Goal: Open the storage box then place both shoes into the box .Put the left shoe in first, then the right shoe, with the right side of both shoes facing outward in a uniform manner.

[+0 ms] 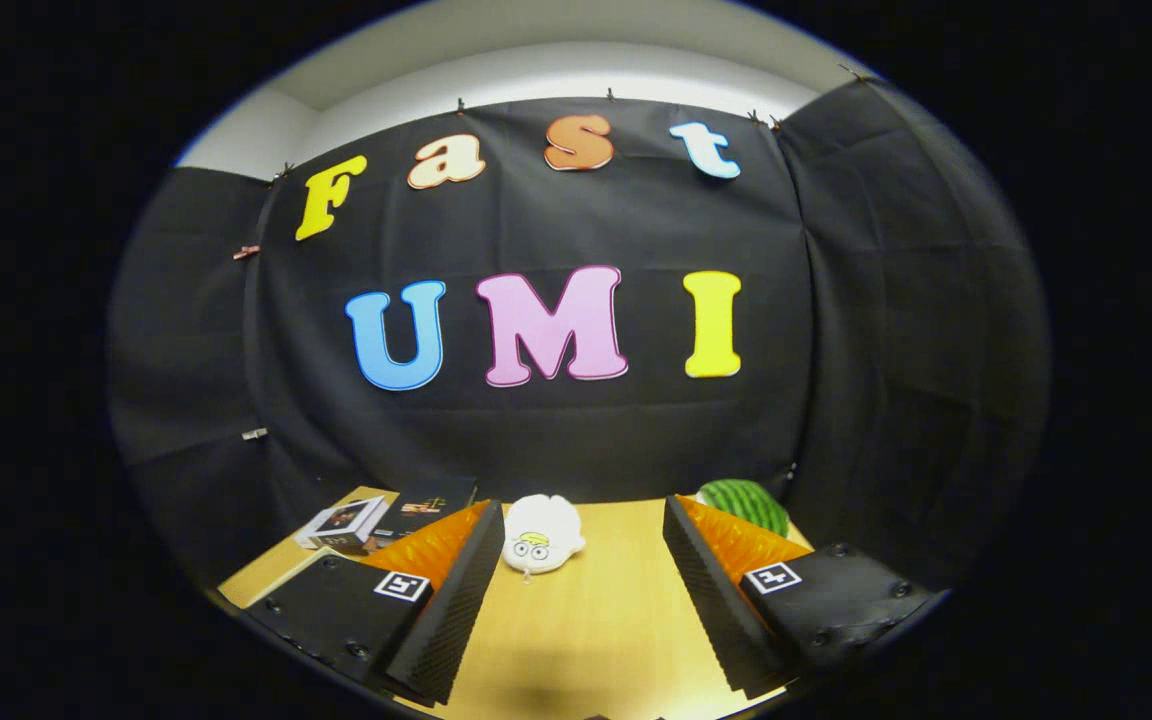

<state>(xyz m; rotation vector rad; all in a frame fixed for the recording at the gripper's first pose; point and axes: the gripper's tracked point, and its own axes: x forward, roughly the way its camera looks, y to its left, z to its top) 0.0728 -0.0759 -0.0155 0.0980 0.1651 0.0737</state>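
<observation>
My gripper (576,560) is held above a wooden table (596,620) and stands open, with a wide gap and nothing between its two fingers. Just ahead of the left fingertip, near the table's back edge, lies a small white plush toy (541,535) with a cartoon face. Bare wood lies between the fingers.
Beyond the left finger lie a small white box (341,522) and a dark booklet (426,505) at the table's back left. A green striped watermelon-like ball (746,503) sits beyond the right finger at the back right. The black cloth wall closes the table off behind.
</observation>
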